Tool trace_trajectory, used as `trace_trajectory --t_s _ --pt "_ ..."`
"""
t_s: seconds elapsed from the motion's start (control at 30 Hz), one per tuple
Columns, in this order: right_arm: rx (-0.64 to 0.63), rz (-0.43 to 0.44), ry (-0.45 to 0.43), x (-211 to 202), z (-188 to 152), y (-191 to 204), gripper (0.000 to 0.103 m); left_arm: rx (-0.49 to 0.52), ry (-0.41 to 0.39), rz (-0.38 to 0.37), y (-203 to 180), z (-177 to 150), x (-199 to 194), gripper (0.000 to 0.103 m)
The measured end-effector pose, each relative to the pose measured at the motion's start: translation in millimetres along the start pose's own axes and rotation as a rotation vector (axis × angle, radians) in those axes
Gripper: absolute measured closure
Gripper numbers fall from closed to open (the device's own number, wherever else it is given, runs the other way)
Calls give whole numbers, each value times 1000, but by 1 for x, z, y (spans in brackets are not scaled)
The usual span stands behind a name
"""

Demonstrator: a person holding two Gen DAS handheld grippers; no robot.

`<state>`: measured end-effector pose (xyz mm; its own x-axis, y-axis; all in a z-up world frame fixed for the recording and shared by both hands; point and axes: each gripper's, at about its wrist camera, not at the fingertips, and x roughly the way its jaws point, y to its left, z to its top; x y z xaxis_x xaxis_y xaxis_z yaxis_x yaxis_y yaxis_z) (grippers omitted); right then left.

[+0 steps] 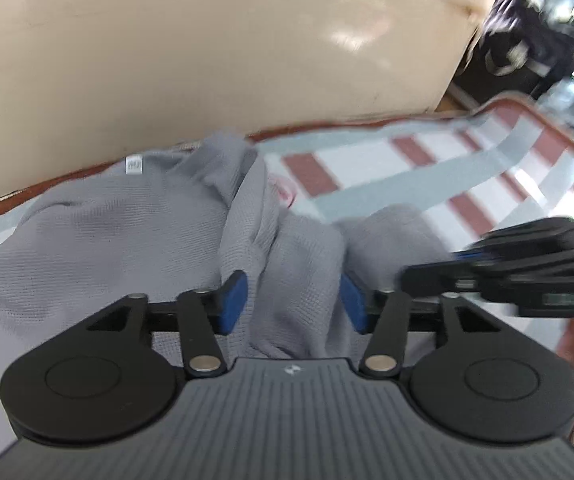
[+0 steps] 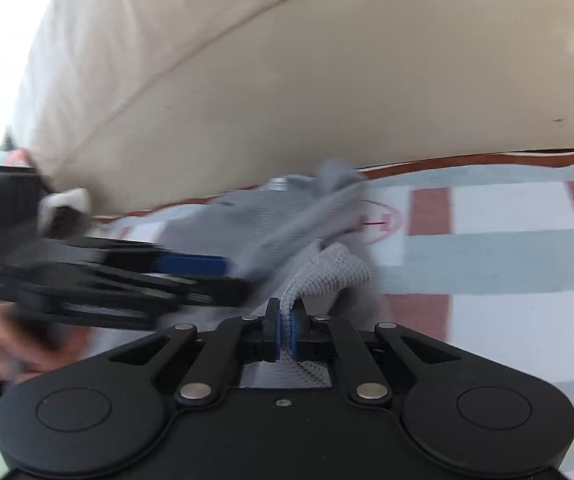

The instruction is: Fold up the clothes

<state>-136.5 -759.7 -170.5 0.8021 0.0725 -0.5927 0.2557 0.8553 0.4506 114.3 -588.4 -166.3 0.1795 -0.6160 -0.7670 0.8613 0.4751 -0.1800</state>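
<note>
1. Evidently, the right gripper [image 2: 283, 326] pinched the grey knit garment [image 1: 99, 236] on the checked cloth [image 1: 427, 164], to lift a fold
2. Left gripper [image 1: 293, 300] straddled a ridge, pads released

Each scene is viewed closely from a wrist, angled downward; the grey garment [image 1: 99, 236] and checked cloth [image 1: 367, 168] are shared.
</note>
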Motion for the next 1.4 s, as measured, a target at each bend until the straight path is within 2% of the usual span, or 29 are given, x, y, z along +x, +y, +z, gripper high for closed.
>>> trace_trajectory --t_s 0.03,0.07,0.13,0.17,0.23,0.27,0.3,0.33,0.37,0.47,0.57,0.67,0.7,0.73,0.77,0.83,0.9,0.93,0.97,1.0,1.1,1.17,1.2,1.23,1.27,1.3,1.33,1.37,1.4 --pt "-10 5 1 -3 2 0 97 13 13 17 0 -1 7 47" --pt "-25 -37 -25 -11 3 -2 97 28 23 29 -1 -2 13 50" --pt "-56 -130 -82 -29 7 -6 98 74 28 41 -3 -2 17 82" --pt "-71 -177 -110 -37 9 -8 98 98 29 45 -4 -1 18 94" --pt "-102 -271 -167 -55 13 -12 98 115 27 38 -4 0 18 93" --pt "-88 -352 -211 -66 11 -16 98 92 21 16 -3 2 15 87" --pt "-69 -437 -256 -77 8 -21 98 68 15 -5 -1 4 12 75" --pt "-13 -483 -263 -84 2 -29 98 41 10 -22 1 5 10 69" --pt "60 -504 -237 -85 -4 -39 98 11 6 -38 4 6 10 59" --pt "185 -540 -104 -68 -15 -69 97 -43 21 -59 11 10 14 58" --pt "301 -496 -76 -59 -20 -90 91 -109 32 -85 18 22 24 58" --pt "462 -396 -70 -54 -27 -112 85 -189 39 -136 26 40 36 58" --pt "503 -378 -71 -53 -31 -121 78 -199 48 -149 26 45 42 58" --pt "549 -364 -68 -52 -36 -128 65 -201 61 -159 25 49 47 58" --pt "612 -348 -66 -48 -42 -135 58 -201 84 -164 22 51 55 58" --pt "726 -275 -123 -48 -53 -147 48 -208 144 -174 18 52 72 58" --pt "797 -201 -201 -43 -58 -155 47 -207 182 -197 12 50 84 60" --pt "776 -186 -222 -37 -56 -157 48 -193 183 -210 8 49 86 62" --pt "713 -187 -224 -29 -48 -157 56 -169 176 -222 4 52 87 77" --pt "628 -226 -200 -22 -37 -154 96 -138 165 -232 0 57 87 97" --pt "347 -411 -274 -24 -13 -130 95 -117 99 -220 -2 88 83 97" --pt "276 -454 -391 -46 -6 -118 95 -110 18 -196 -2 115 77 97" --pt "244 -473 -450 -57 -3 -113 96 -107 -26 -173 -3 125 75 96" --pt "205 -520 -475 -62 -2 -109 97 -106 -68 -147 -5 133 73 94" --pt "171 -581 -454 -57 -3 -107 97 -105 -110 -121 -6 142 72 86" --pt "139 -643 -428 -52 -4 -105 97 -97 -141 -112 -9 147 71 71" --pt "106 -704 -401 -47 -5 -103 97 -86 -168 -124 -11 147 70 64" --pt "106 -749 -351 -41 -6 -104 96 -78 -184 -134 -14 145 70 53" --pt "111 -792 -297 -34 -7 -106 96 -69 -180 -122 -19 142 72 48"
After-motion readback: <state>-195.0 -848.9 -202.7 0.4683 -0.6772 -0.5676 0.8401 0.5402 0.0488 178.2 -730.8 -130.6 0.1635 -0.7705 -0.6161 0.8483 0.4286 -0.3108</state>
